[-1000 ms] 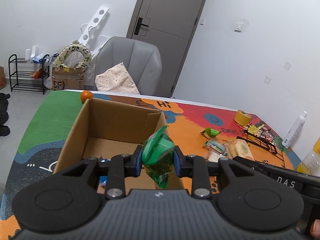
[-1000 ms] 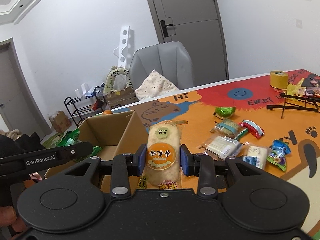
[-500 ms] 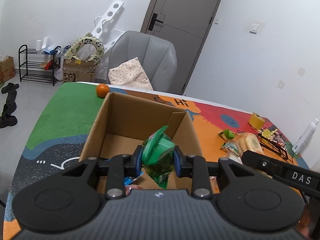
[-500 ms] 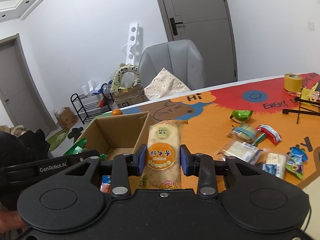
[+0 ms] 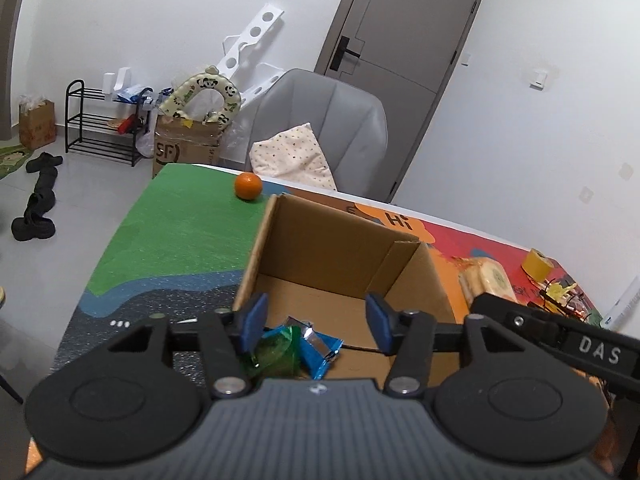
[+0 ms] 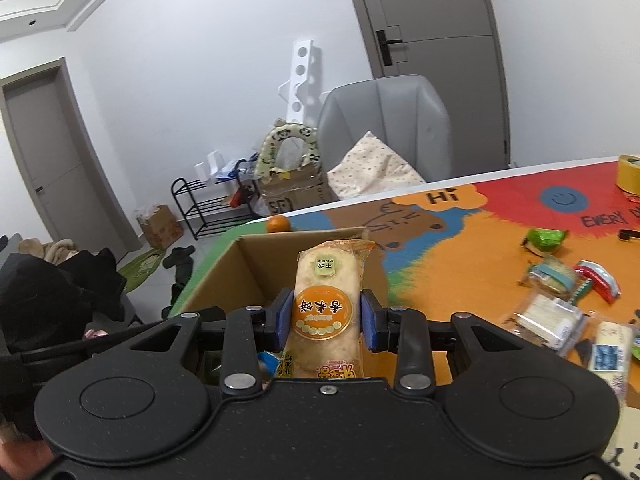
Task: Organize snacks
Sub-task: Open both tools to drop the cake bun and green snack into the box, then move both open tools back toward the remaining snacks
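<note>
An open cardboard box (image 5: pixel 280 232) stands on the colourful table mat. Over its near edge my left gripper (image 5: pixel 316 316) has its jaws opening, with nothing pressed between the pads. The green snack packet (image 5: pixel 276 354) lies below them inside the box, beside a blue packet (image 5: pixel 320 350). My right gripper (image 6: pixel 326 318) is shut on a rice cracker pack (image 6: pixel 326 300) with an orange label, held upright just before the cardboard box (image 6: pixel 256 264). That rice cracker pack (image 5: pixel 486 280) and the right gripper's body also show at the right of the left wrist view.
An orange (image 5: pixel 248 186) sits on the green part of the mat behind the box. Several loose snack packets (image 6: pixel 556 316) lie on the mat to the right. A yellow tape roll (image 5: pixel 538 262) is further right. A grey chair (image 5: pixel 320 120) stands behind the table.
My left gripper opened and the green packet dropped from its pads into the box. Both grippers moved closer over the box; the right one kept its hold on the rice cracker pack.
</note>
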Available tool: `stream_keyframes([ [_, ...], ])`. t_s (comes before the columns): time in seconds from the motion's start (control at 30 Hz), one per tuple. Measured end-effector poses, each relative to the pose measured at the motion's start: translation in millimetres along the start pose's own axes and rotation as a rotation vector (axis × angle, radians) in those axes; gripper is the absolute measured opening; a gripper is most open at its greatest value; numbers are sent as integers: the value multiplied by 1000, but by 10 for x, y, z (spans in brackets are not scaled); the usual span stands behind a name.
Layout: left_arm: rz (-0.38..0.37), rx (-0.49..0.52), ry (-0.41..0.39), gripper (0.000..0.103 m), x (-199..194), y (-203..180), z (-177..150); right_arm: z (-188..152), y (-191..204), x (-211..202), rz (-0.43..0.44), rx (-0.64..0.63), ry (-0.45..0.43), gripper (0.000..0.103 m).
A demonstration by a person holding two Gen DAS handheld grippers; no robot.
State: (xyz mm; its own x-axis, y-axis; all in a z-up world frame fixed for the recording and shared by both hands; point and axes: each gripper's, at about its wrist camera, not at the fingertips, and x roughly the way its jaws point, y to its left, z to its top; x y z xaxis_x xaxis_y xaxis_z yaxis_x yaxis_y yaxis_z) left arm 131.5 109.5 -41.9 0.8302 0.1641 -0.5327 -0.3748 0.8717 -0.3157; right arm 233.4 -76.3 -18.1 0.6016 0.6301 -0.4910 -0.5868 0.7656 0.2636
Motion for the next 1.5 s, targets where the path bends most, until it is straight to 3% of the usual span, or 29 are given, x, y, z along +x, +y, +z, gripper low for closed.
stream_keyframes([
  [0.1, -13, -10, 1, 60, -32, 35, 9, 27, 58, 32, 39, 5, 5, 37],
  [0.17, -23, -11, 5, 63, -47, 40, 17, 31, 67, 29, 52, 12, 3, 53],
  [0.33, -42, -2, 2, 76, -98, -2, -10, -3, -7, -40, 35, 38, 5, 54],
  [0.53, -29, 8, 6, 85, -82, -69, -56, -107, -185, -192, 2, 73, 1, 59],
  [0.87, 14, 13, 11, 88, -102, -212, -105, -276, -552, -444, -47, 138, -2, 63],
  [1.5, -74, 117, 29, 92, -186, -864, -305, -387, -1039, -897, -110, 171, -33, 83],
])
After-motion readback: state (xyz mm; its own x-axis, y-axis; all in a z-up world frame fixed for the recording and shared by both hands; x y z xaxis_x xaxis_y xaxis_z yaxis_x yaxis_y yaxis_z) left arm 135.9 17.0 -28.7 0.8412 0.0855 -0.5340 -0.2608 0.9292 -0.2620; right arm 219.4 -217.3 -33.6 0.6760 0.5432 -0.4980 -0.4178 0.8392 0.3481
